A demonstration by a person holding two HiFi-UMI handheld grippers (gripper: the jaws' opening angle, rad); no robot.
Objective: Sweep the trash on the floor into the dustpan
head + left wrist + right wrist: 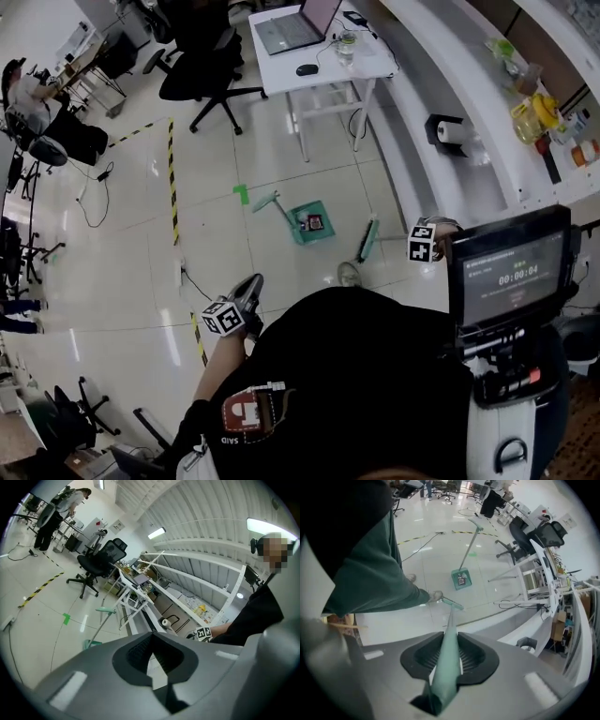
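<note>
Head view, glossy white floor [131,253], green dustpan [309,223] near desk [281,73], right gripper [450,638] pinching broom [446,674], left gripper [151,643] pressed together

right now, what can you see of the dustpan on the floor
The dustpan is teal-green, plastic by its look: a square pan with a long handle rising from it. It stands on the pale tiled floor near a green tape mark. A dark and red bit of trash lies in the pan. Nothing holds it.
</note>
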